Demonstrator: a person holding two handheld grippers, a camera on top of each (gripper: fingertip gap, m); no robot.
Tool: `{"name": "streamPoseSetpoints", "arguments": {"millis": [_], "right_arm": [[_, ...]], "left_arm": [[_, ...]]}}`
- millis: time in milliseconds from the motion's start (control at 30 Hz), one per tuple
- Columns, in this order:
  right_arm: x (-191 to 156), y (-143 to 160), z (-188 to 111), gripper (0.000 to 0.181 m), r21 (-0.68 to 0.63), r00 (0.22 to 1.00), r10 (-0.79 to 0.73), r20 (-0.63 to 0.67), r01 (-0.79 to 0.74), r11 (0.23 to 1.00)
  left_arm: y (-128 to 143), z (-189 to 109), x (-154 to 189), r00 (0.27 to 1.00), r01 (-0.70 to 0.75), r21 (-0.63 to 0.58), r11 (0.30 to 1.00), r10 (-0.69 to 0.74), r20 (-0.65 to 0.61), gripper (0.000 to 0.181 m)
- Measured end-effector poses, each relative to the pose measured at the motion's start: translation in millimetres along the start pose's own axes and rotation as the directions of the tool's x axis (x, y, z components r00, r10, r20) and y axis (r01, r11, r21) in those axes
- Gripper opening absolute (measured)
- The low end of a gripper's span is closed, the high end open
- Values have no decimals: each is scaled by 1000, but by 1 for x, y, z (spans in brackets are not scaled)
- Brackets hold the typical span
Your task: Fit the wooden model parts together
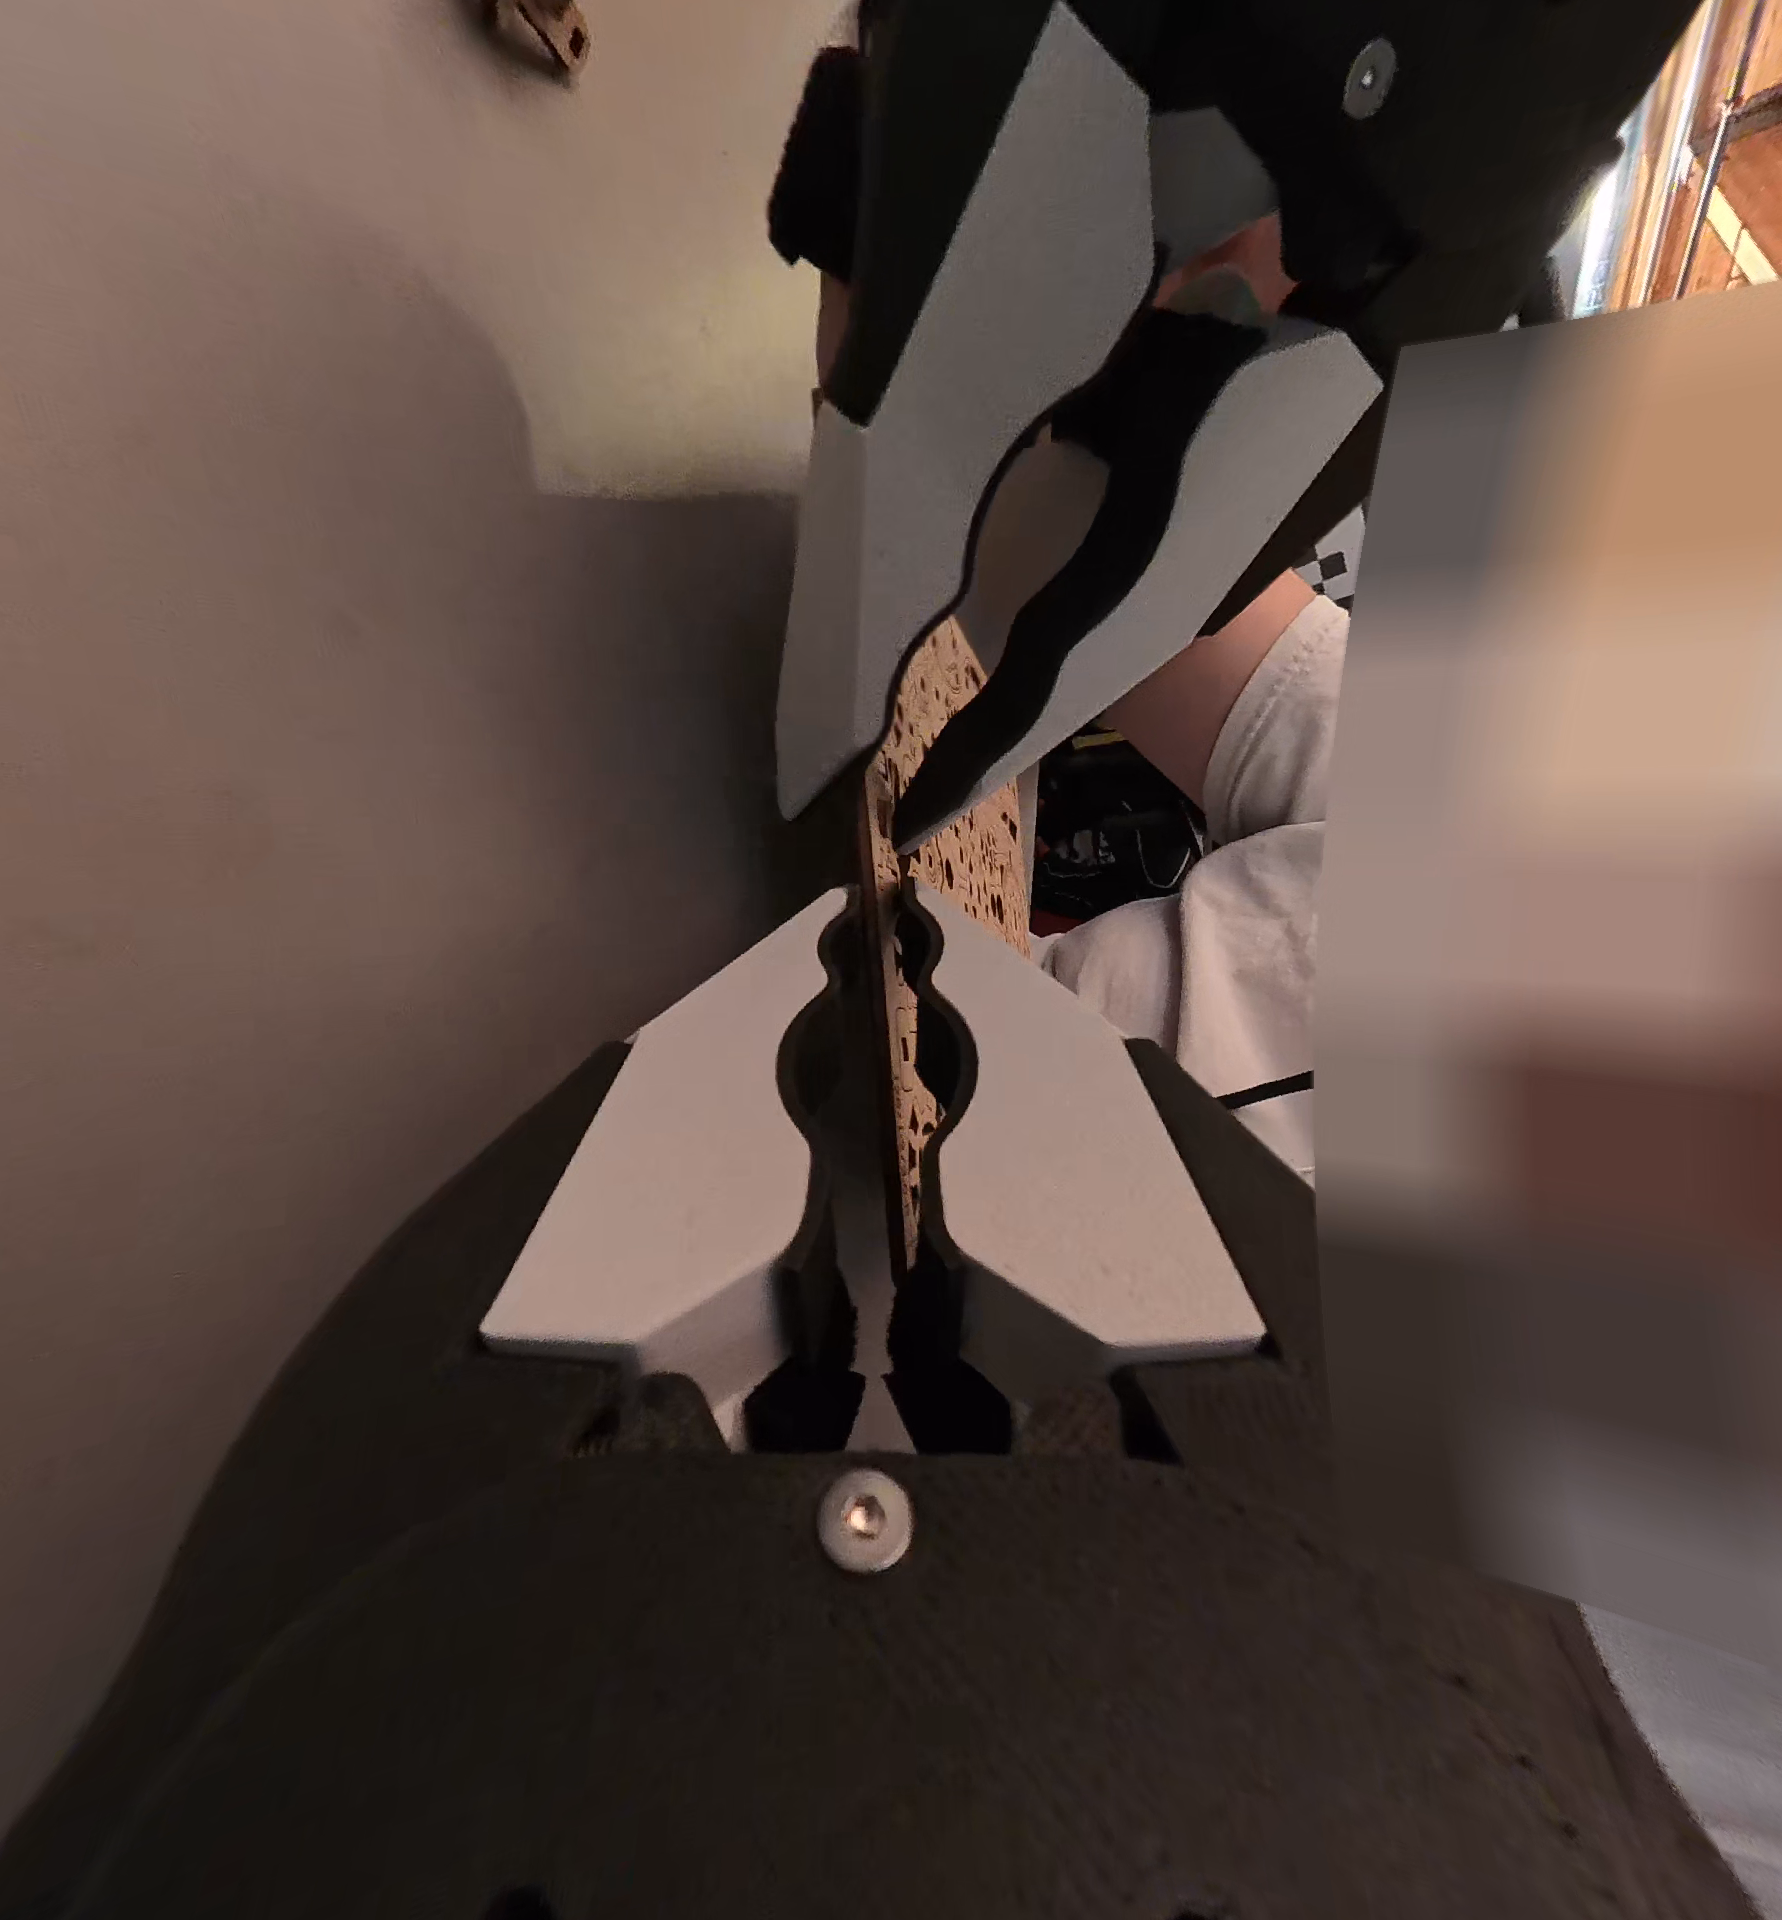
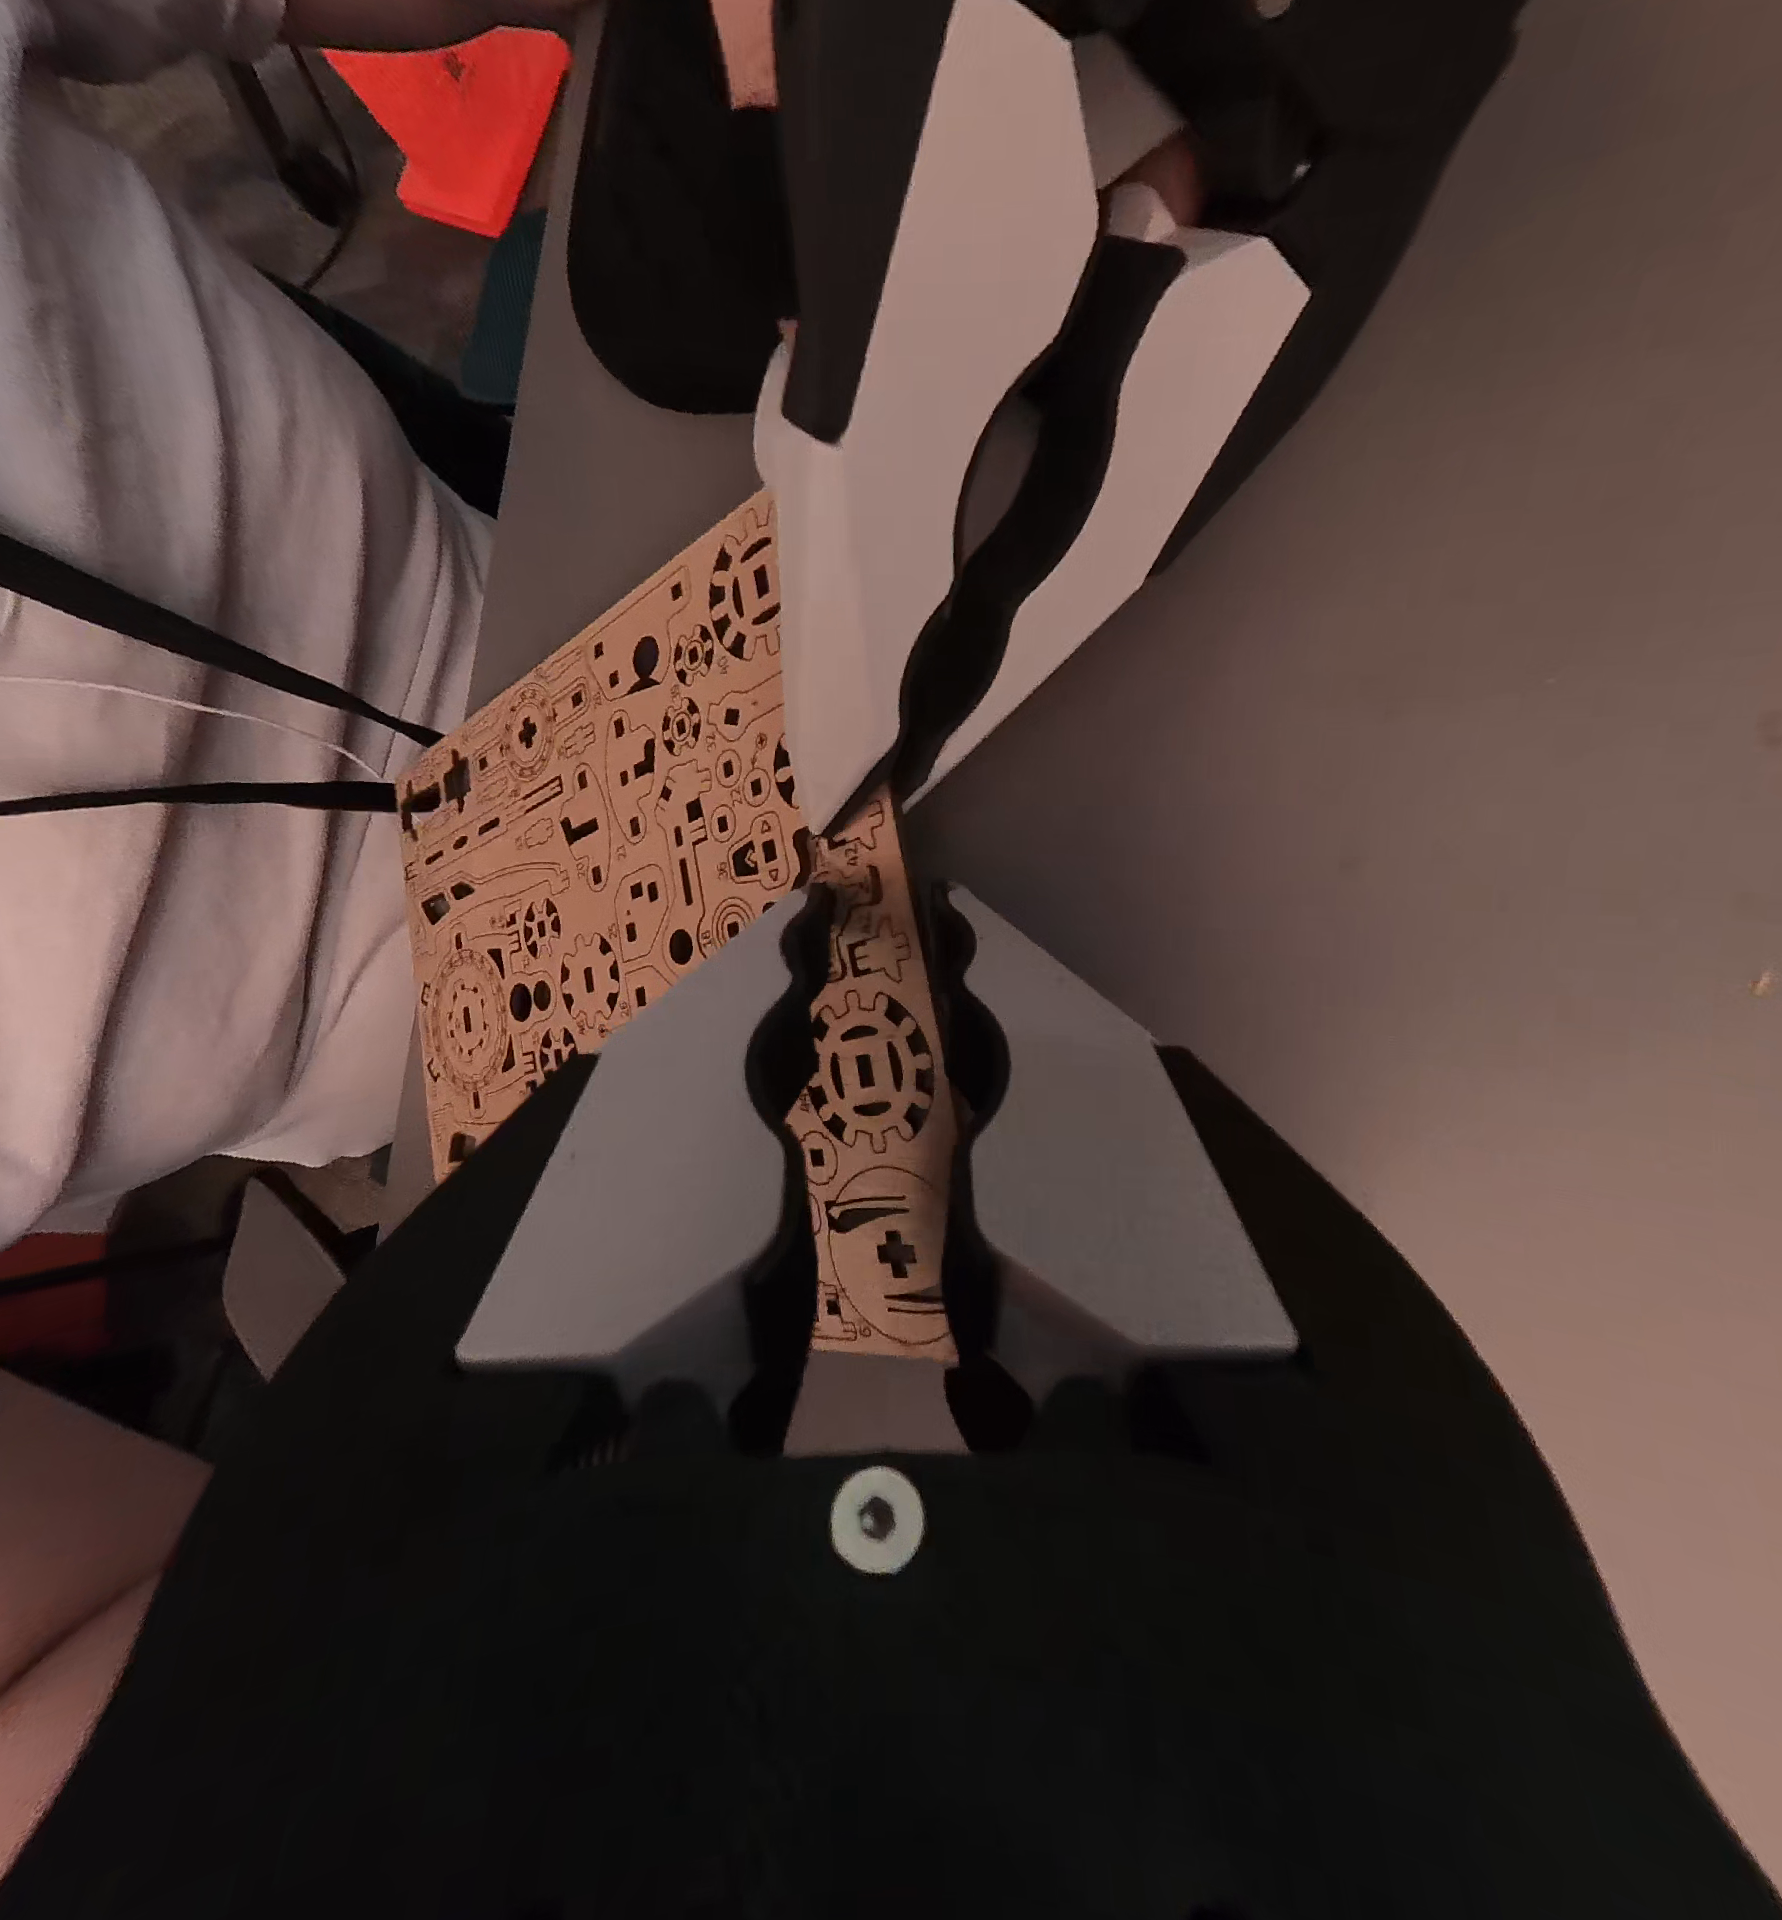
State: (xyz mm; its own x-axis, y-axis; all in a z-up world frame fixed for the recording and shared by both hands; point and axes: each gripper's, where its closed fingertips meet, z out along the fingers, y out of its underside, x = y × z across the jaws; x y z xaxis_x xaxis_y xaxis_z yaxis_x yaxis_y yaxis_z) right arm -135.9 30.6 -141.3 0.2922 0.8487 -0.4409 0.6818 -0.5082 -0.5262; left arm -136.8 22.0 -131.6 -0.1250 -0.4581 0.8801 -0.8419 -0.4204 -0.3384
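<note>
Wooden sheet (image 2: 596, 831) pinched edge-on between left fingers (image 1: 879, 914), right fingers (image 2: 871, 904) clamped on its near end, tips almost meeting. Held off the counter (image 2: 1489, 831), probably to steady it for pressing parts free.

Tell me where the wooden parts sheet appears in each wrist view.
Left wrist view: wooden parts sheet stands edge-on at centre, between the left gripper fingers.
Right wrist view: its patterned face fills the centre-left.
Shared landmark: the two grippers meet tip to tip at the sheet; the right gripper is the near one here.
</note>
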Motion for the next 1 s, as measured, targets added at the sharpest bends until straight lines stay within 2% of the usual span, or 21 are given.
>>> {"name": "streamPoseSetpoints", "arguments": {"millis": [433, 667, 867, 1000], "right_arm": [[-1, -9, -6, 17, 39, 999, -36, -20, 37, 999], [-1, -7, -3, 17, 25, 1000, -19, -19, 19, 1000], [1, -11, -6, 17, 54, 999, 13, -37, -11, 998], [3, -10, -4, 17, 38, 999, 19, -45, -17, 999]], "left_arm": [[-9, -5, 6, 996, 38, 45, 998, -34, -77, 3], [-8, -4, 3, 999, 6, 38, 999, -4, -35, 2], [-12, -8, 6, 997, 24, 70, 997, -19, -72, 1], [-11, -8, 4, 999, 14, 70, 997, -11, -51, 1]]}}
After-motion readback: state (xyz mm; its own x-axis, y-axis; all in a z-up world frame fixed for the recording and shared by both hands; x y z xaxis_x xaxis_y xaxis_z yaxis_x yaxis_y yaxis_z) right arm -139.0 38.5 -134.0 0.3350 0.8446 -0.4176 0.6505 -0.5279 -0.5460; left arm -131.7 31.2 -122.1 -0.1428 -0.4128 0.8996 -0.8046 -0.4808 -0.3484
